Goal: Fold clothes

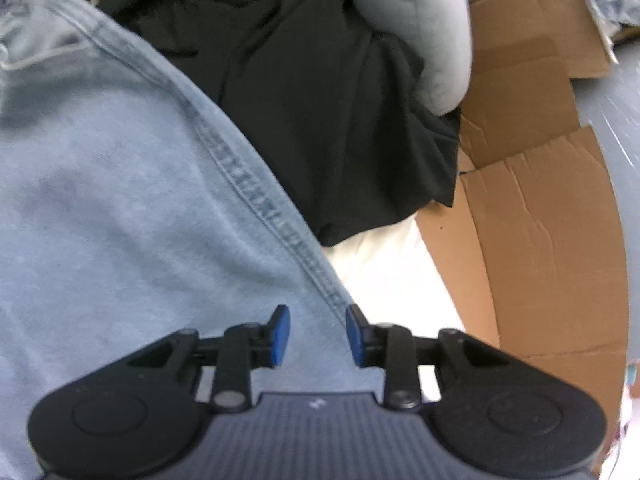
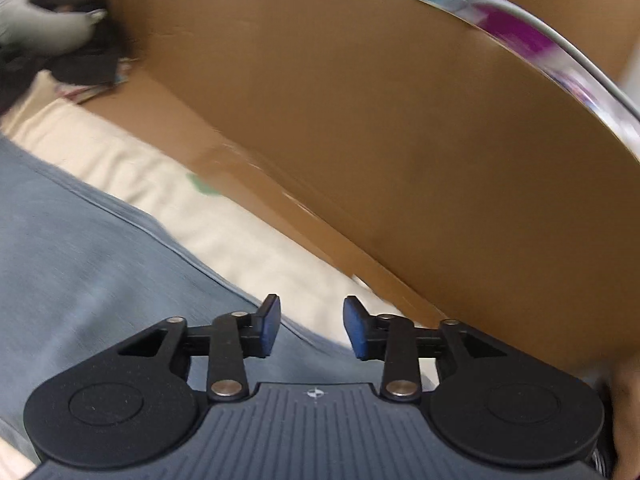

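Cardboard box (image 1: pixel 532 216) wall right; contents unclear, view blurred. Jeans (image 1: pixel 120 200) spread on white surface (image 1: pixel 384 276), black garment (image 1: pixel 320 100) beyond. Left gripper (image 1: pixel 318 334) and right gripper (image 2: pixel 311 326) both spread, empty, low over denim.

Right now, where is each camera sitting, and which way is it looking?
Left wrist view: sits on the left tongs, looking forward along the open blue pads at light blue jeans, a black garment and cardboard; no hand shows.
Right wrist view: sits on the right tongs, also open, looking at a grey-blue garment and a cardboard wall; only the tongs show clearly.
Both views share a cream surface under the clothes and brown cardboard beside it.
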